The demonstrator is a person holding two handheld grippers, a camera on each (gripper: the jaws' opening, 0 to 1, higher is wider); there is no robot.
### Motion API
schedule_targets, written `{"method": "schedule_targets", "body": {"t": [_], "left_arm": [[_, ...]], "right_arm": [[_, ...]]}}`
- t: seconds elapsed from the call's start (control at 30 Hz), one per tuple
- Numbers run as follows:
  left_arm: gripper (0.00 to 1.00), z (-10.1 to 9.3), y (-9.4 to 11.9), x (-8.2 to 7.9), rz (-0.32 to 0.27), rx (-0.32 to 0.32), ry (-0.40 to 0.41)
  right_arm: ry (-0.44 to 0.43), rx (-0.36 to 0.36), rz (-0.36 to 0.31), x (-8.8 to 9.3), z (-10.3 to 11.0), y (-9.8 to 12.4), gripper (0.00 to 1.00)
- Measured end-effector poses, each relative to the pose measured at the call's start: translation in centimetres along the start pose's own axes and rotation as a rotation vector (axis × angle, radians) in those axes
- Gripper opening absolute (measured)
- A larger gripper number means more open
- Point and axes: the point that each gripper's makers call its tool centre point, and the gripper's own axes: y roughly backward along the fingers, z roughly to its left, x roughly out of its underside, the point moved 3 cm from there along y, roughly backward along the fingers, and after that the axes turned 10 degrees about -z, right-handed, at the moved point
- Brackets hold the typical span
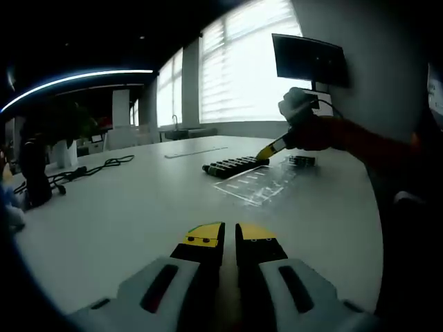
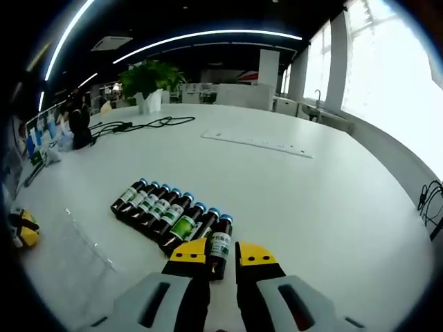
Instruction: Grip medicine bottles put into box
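left gripper view: left gripper [image 1: 229, 235], near, yellow-tipped jaws almost together with a thin slit between, nothing in them, low over the white table [image 1: 124, 207]. far right: row of dark medicine bottles [image 1: 234, 166], lying flat; beside it a clear plastic box [image 1: 259, 183]. right gripper [image 1: 266, 151], in a person's hand [image 1: 299, 111], tip at the row's right end.

right gripper view: right gripper [image 2: 223, 253], jaws slightly apart, at the nearest bottle [image 2: 219, 245] of the row; contact cannot be told. medicine bottles [image 2: 169, 213]: eight counted, dark glass, blue caps, white-green labels, side by side. potted plant [image 2: 147, 81], one, far left.
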Motion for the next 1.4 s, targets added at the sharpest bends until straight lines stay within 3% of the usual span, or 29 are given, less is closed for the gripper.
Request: {"method": "schedule_targets", "body": {"t": [0.3,0.6,1.4], "left_arm": [[0.02,0.0,0.0,0.0,0.002,-0.001,-0.001],[0.02,0.0,0.0,0.0,0.001,0.000,-0.002],[0.02,0.0,0.0,0.0,0.004,-0.001,-0.005]], "right_arm": [[0.058,0.015,0.035,0.9,-0.1,-0.4,0.08],[0.106,0.004,0.030,0.7,-0.3,-0.3,0.07],[0.079,-0.021,-0.091,-1.3,0.3,3.9,0.07]]}}
